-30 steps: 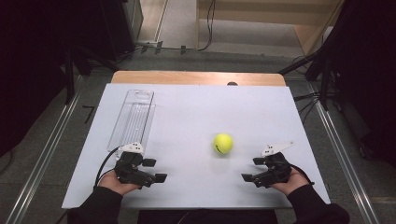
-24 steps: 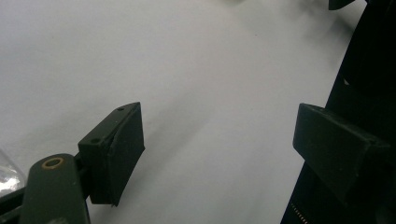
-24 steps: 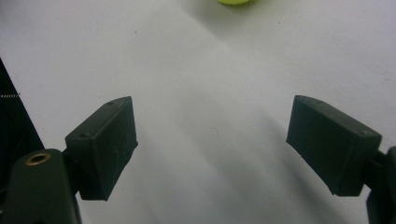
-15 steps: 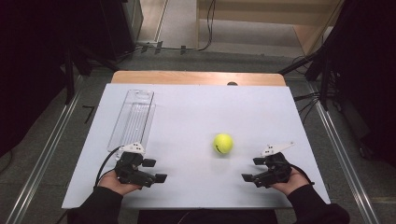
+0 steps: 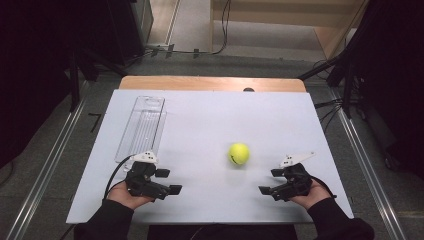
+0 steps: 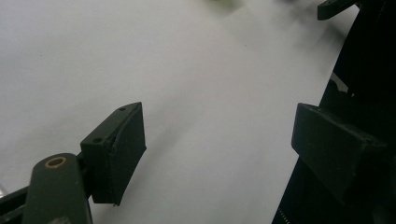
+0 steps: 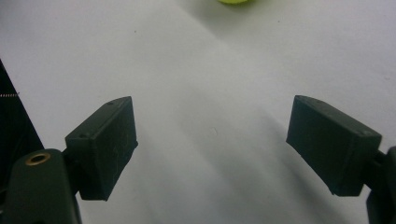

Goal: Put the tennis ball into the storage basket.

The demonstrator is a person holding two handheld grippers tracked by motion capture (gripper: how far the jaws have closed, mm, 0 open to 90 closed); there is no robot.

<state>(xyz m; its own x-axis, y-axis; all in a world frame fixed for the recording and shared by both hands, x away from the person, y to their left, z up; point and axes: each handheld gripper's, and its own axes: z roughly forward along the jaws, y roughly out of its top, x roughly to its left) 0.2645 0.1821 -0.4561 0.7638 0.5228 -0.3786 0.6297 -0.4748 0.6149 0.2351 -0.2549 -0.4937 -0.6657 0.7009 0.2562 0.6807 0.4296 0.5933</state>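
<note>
- On the left of the bench (image 5: 210,115), a clear plastic tray (image 5: 142,127) lies lengthwise, empty as far as the high view shows; any embossing or label on it is too faint to read; its near end sits just behind the left tool.
- The left tool (image 5: 170,181) rests low over the bench's near edge, held in the left hand (image 5: 125,195); its jaws point toward the middle; they have just been closing a little, yet a clear gap remains and nothing lies between them; a black cable loops from it toward the sleeve.
- The left tool's own view (image 6: 219,154) shows bare white surface between the two black pads; a sliver of yellow-green at the top edge is all it catches of the ball; the right-hand pad sits against dark ground beyond the bench edge and is hard to outline.
- The tennis ball (image 5: 239,154) lies free on the bench, right of centre, nearer the right tool than the left and apart from both; a dark curved mark shows on it, no readable writing.
- The right tool (image 5: 267,181) is held in the right hand (image 5: 310,192), jaws spread wide and empty, aimed toward the middle; a grey plate sticks up from it.
- Its own view (image 7: 212,140) shows white bench between the pads; the ball (image 7: 233,1) is cut off at the top edge.
</note>
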